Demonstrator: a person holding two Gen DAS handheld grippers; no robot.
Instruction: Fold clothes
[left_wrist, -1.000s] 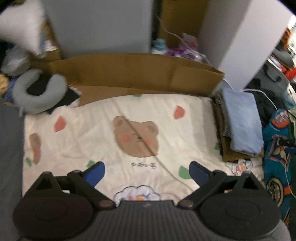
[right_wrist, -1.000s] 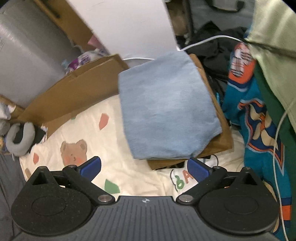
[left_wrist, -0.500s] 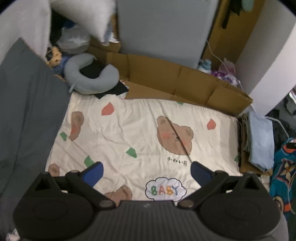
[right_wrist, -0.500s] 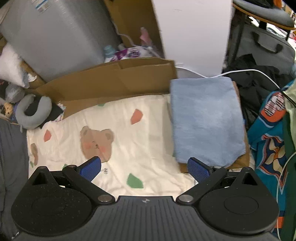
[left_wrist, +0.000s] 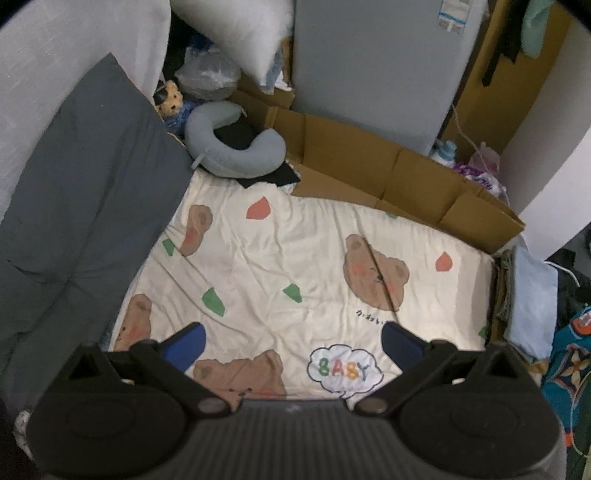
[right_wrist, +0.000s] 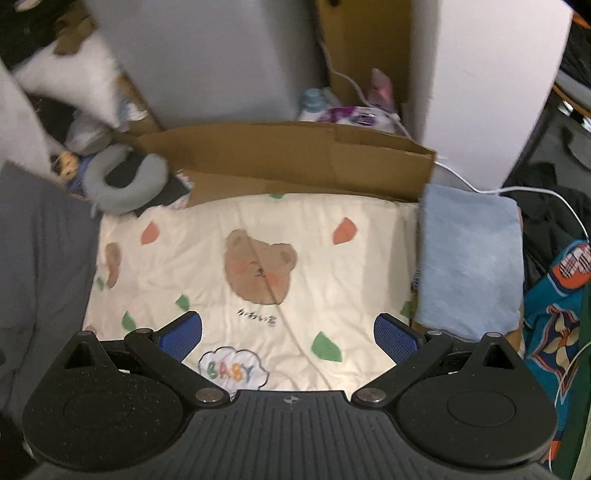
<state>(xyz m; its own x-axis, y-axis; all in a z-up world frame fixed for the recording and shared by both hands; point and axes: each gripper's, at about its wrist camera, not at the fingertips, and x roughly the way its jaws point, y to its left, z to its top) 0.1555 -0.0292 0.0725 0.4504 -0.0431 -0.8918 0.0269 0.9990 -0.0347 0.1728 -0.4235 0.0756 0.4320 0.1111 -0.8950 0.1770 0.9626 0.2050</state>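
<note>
A cream bedsheet (left_wrist: 295, 258) printed with bears, coloured leaves and a "BABY" cloud lies spread flat in a cluttered room, with a dark grey quilt (left_wrist: 74, 221) along its left edge; nearest each camera the claws hang above the sheet's near edge, touching nothing; the left claw (left_wrist: 293, 341) is released, its blue pads wide apart and empty; the right claw (right_wrist: 288, 334) is likewise spread wide and holds nothing. Beside the sheet's right edge sits a stack of folded clothes, a light blue folded garment (right_wrist: 469, 262) on top with brown folded pieces beneath it; right of the stack lies a teal patterned fabric (right_wrist: 554, 314), and a white cable (right_wrist: 535, 192) runs behind. Further back a flattened cardboard box (left_wrist: 388, 173) borders the sheet's far edge; a grey neck pillow (left_wrist: 232, 147) rests at the far left corner; beyond stand a grey panel (left_wrist: 369, 66) and a white pillow (left_wrist: 236, 33).
</note>
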